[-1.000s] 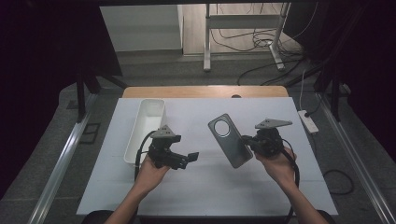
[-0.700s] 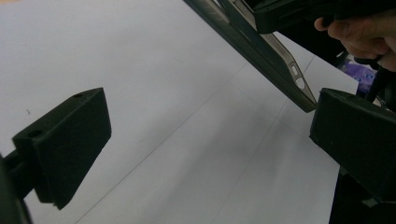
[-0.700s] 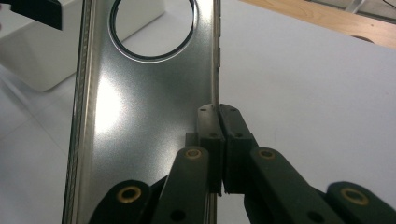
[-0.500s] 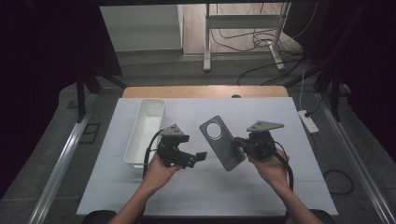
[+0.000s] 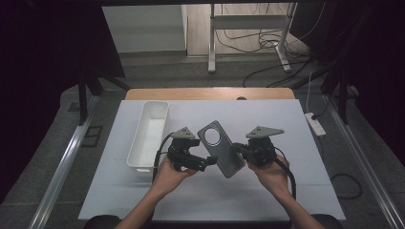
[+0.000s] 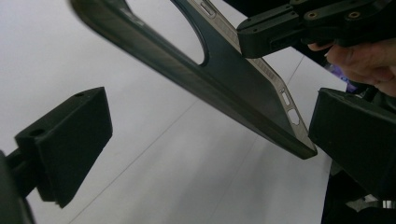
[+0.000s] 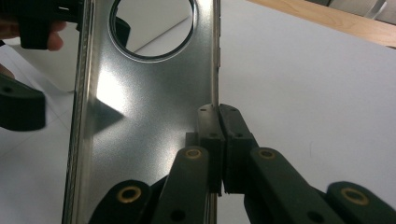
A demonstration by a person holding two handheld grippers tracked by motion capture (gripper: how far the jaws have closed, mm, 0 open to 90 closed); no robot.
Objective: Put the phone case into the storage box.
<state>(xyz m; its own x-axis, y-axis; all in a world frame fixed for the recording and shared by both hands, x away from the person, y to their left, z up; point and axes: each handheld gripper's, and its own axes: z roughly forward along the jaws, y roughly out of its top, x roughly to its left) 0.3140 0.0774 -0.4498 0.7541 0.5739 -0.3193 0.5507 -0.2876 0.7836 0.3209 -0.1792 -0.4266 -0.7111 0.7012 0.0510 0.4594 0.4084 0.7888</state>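
White bin (image 5: 148, 136) beside held phone case (image 5: 220, 148).

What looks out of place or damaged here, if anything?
Nothing stands out. The dark phone case looks intact; the right gripper holds it by one edge, tilted above the table. The left gripper is open beside it, and the white tray sits straight.
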